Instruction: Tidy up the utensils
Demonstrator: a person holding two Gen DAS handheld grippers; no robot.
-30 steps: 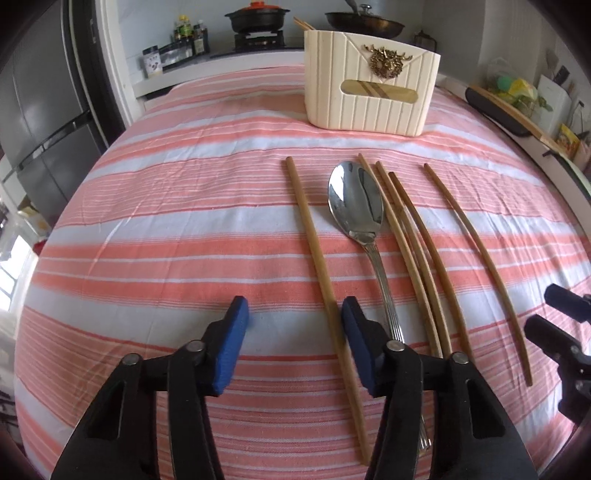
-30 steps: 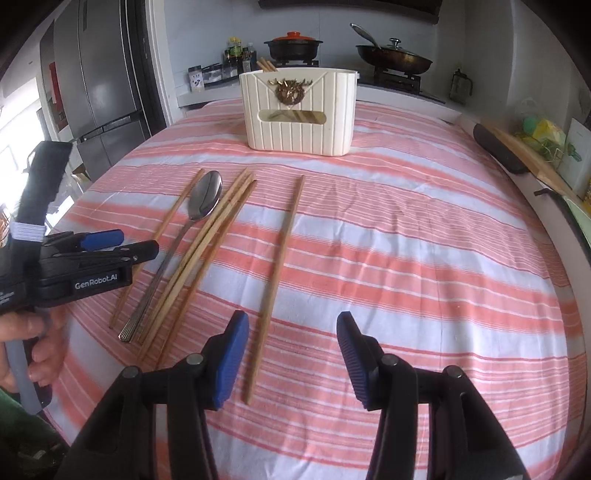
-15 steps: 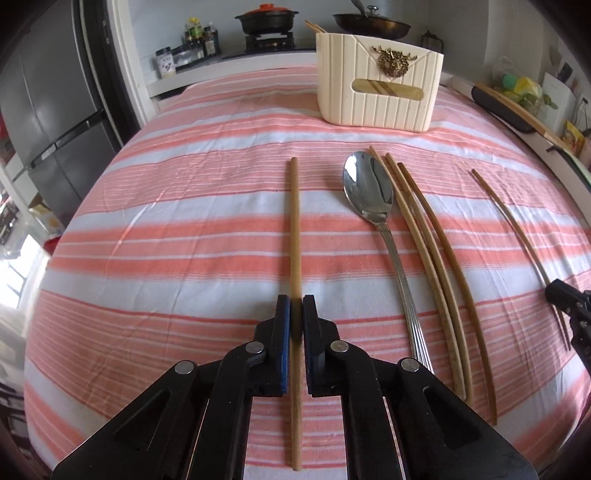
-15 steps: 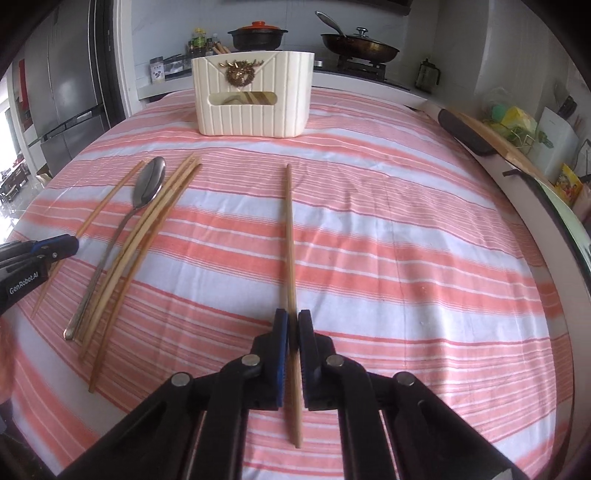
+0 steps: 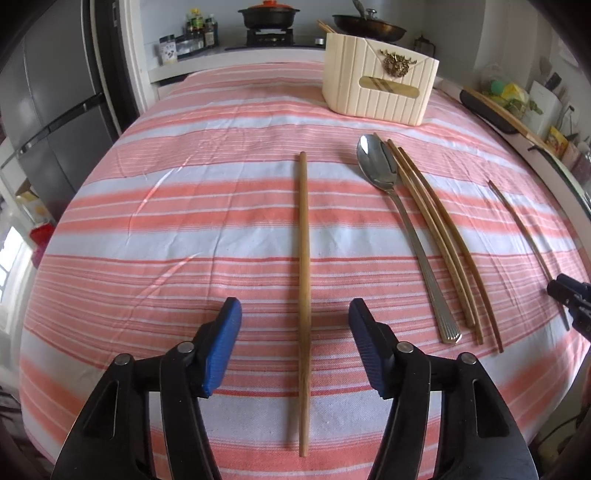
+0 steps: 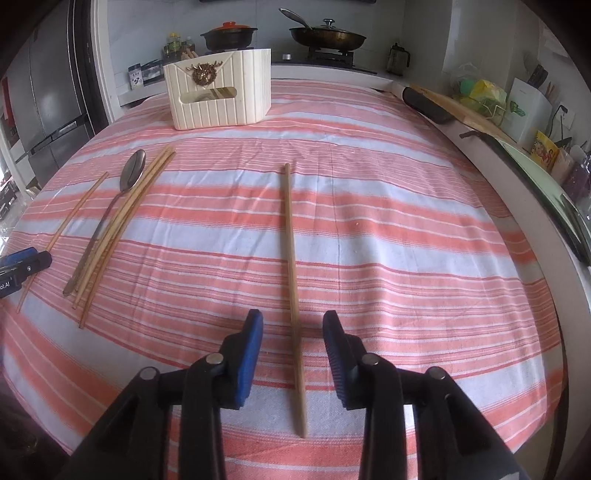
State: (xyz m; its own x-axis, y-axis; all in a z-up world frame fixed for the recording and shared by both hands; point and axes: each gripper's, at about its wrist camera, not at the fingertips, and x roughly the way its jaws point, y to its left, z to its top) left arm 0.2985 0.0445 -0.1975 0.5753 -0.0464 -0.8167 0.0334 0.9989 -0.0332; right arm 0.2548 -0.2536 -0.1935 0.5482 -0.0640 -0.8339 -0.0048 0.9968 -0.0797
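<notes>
A single wooden chopstick (image 5: 303,277) lies lengthwise on the striped cloth between the blue pads of my left gripper (image 5: 295,325), whose jaws are opening and not touching it. To its right lie a steel spoon (image 5: 380,166) and a bundle of three chopsticks (image 5: 443,251). In the right wrist view, another chopstick (image 6: 291,258) lies between the opening jaws of my right gripper (image 6: 293,332), untouched by the pads. The spoon (image 6: 133,171) and the bundle (image 6: 122,225) lie at the left. The cream utensil holder (image 5: 376,96) stands at the back with chopsticks inside.
A stove with a black pot (image 6: 229,35) and a pan (image 6: 327,37) stands behind the table. A grey fridge (image 5: 48,110) is at the left. A counter with a cutting board (image 6: 458,107) runs along the right. The table's curved edge (image 6: 546,221) is close on the right.
Each gripper shut on one chopstick, then opened again with it between the pads. The left chopstick now lies further left of the spoon, the right chopstick further right of the bundle.
</notes>
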